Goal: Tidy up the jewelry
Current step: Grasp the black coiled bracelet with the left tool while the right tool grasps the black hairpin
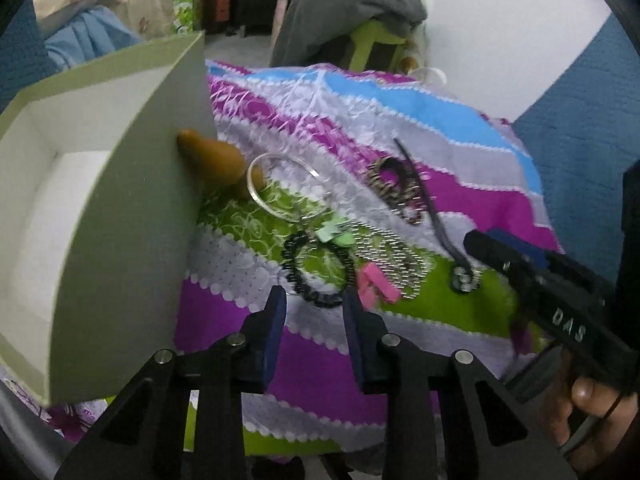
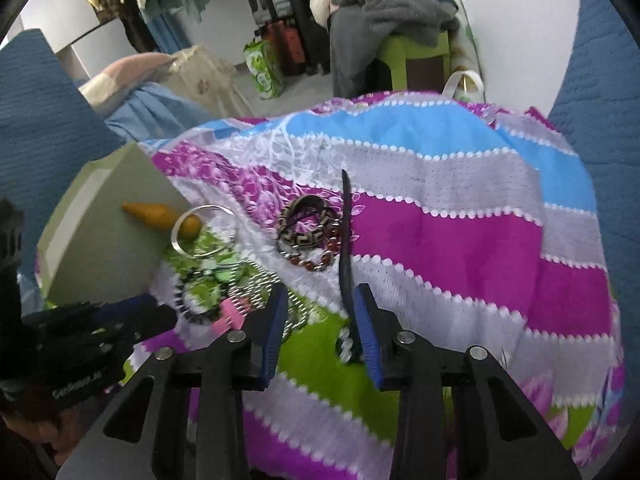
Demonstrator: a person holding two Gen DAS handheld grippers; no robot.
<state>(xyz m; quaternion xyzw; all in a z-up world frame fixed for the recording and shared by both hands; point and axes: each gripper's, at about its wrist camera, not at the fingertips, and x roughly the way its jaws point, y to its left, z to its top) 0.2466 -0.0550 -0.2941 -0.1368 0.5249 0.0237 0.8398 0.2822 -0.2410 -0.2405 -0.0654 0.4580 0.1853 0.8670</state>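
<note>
White raised letters "DAS" showing on black plastic body of right tool, seen fm left wrist cam. Faint white print, approx. "GenRobot.ai", showing on black left tool body; partly blurred.

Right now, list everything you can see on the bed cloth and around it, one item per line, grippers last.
Box: one, pale green, open, left of the jewelry.
Wooden piece: one, orange-brown, against the box wall.
Bangle: one, silver, beside the wooden piece.
Beaded bracelet: one, black, ahead of the left gripper.
Patterned bracelets: a small pile, black-and-cream, mid-cloth.
Red bead bracelet: one, beside that pile.
Black strap: one, beside the right gripper's finger.
Cloth: one, striped purple, blue, green, grey.
Left gripper: open.
Right gripper: open.
</note>
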